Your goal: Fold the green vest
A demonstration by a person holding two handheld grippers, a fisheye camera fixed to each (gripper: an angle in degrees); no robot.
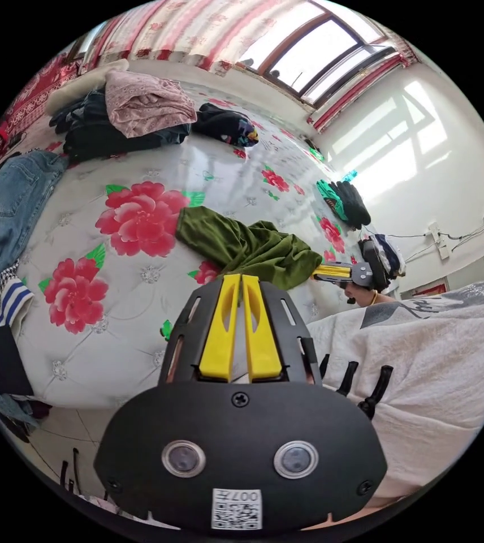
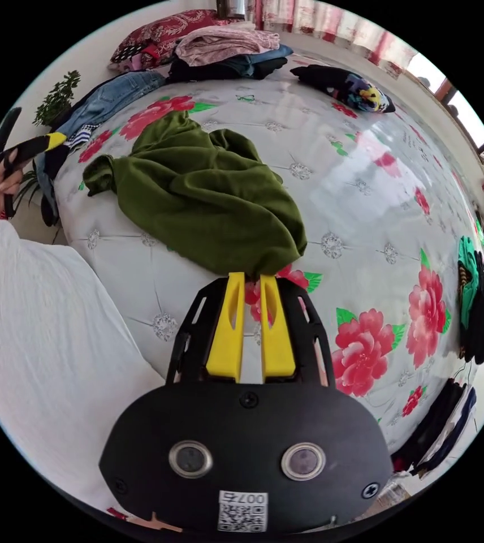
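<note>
The green vest (image 2: 197, 192) lies crumpled on the white flowered bed cover (image 2: 366, 186). My right gripper (image 2: 251, 275) is at its near edge, jaws closed on a bunched corner that tapers down to the tips. From the left gripper view, the vest (image 1: 247, 246) sits mid-bed, with the right gripper (image 1: 316, 275) at its right end. My left gripper (image 1: 241, 277) is shut with nothing between its jaws and hovers short of the vest. It also appears at the right gripper view's left edge as the left gripper (image 2: 55, 139), held in a hand off the bed.
Folded clothes are piled at the far end: a pink garment (image 1: 146, 104), jeans (image 1: 10, 192) and a dark patterned piece (image 1: 225, 127). Green and black clothes (image 2: 476, 305) lie along one edge. The person's white garment (image 2: 38, 339) is close by. A plant (image 2: 58, 99) stands beyond the bed.
</note>
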